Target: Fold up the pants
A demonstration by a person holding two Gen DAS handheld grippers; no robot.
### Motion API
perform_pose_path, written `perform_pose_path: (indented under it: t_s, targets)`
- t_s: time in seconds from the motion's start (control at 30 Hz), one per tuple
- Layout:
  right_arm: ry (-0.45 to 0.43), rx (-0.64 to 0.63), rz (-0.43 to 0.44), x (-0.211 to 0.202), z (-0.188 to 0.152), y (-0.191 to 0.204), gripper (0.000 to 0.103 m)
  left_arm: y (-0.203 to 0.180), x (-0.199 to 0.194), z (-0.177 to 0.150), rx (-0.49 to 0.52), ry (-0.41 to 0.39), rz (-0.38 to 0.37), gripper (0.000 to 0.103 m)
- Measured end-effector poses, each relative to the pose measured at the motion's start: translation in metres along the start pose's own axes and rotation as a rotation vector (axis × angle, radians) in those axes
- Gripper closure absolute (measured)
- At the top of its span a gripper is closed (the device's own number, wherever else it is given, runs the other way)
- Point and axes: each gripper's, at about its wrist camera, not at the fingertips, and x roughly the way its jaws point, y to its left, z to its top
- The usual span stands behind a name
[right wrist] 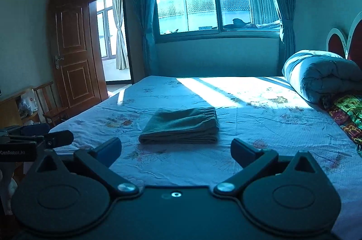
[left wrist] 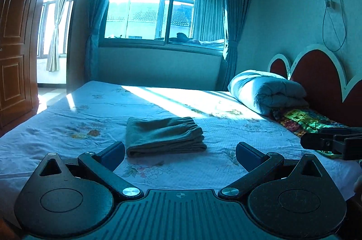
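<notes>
Pants (left wrist: pixel 165 137): folded on bed sheet (left wrist: pixel 67 118), dead ahead — long axis crosswise.
Left gripper (left wrist: pixel 180 153): wide open, empty, slightly nearer.
Right gripper (right wrist: pixel 176 150): wide open, empty.

The folded pants (left wrist: pixel 165 137) are matt, soft grey-green cloth with a gathered elastic waistband. The bedsheet (left wrist: pixel 67 122) is thin, wrinkled printed fabric. Both grippers, left gripper (left wrist: pixel 180 153) and right gripper (right wrist: pixel 176 150), are matt black plastic with shiny metal pivot screws. The door (right wrist: pixel 72 52) is glossy varnished wood.

Left gripper (left wrist: pixel 180 152) and right gripper (right wrist: pixel 176 149) held level side by side, jaws spread wide, nothing between them
</notes>
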Motion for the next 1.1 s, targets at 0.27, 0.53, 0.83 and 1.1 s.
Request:
perform_pose_path:
  t_s: [0.27,0.53,0.83,1.1]
  targets:
    - [-0.008,-0.006,0.017,0.007,-0.004,0.010,0.006,0.014,0.008,-0.004,-0.029,0.016,-0.004,0.000]
    - [-0.023,-0.003,0.011,-0.001,-0.004,0.008,0.006,0.007,0.003,-0.002,-0.017,-0.001,0.002,0.000]
    - [-0.028,-0.002,-0.004,-0.002,-0.003,0.004,0.006,0.002,0.004,-0.003,-0.004,0.000,-0.012,0.000]
    - [-0.024,-0.010,0.004,-0.002,-0.003,0.007,0.006,0.005,0.004,-0.003,-0.008,-0.002,-0.013,0.000]
